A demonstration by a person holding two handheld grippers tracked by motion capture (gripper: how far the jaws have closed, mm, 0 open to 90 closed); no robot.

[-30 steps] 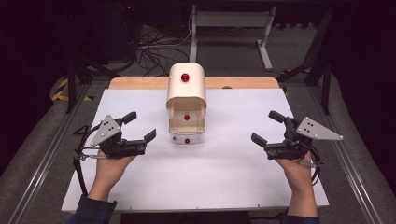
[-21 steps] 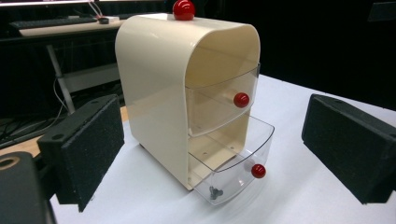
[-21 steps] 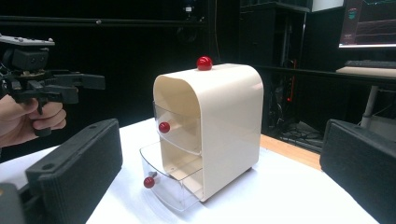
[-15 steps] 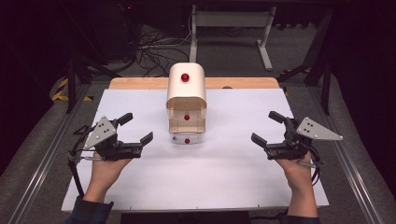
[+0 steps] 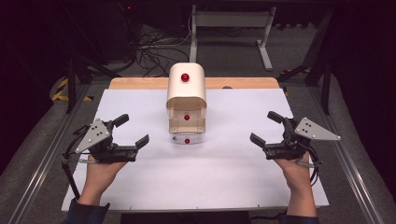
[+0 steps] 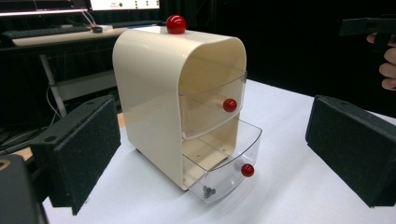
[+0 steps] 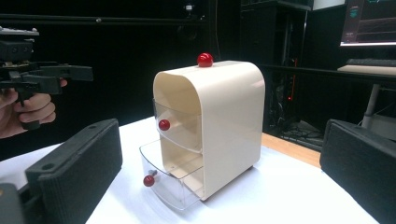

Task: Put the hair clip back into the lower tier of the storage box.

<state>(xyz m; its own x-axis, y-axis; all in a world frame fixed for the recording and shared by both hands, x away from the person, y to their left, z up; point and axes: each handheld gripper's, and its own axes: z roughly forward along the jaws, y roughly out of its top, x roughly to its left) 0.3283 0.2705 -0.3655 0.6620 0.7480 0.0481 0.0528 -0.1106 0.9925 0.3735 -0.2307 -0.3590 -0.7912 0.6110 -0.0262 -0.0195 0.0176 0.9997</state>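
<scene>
Judging risk: left tool (image 5: 131, 130) and right tool (image 5: 266, 126) both spread and empty, flanking mini drawer cabinet (image 5: 186, 95) mid-worktop (image 5: 233, 186); shoving the half-open bottom drawer (image 6: 224, 175) one-handed may skid the light cabinet backward.

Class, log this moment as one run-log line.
left gripper: open, empty | right gripper: open, empty | cabinet: lower drawer pulled out, upper closed

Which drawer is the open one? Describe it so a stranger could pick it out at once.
On the white table sheet stands a cream mini cabinet with a red knob on top. Its lower clear drawer juts forward, with small dark bits inside. The upper drawer, also red-knobbed, sits pushed in.
</scene>
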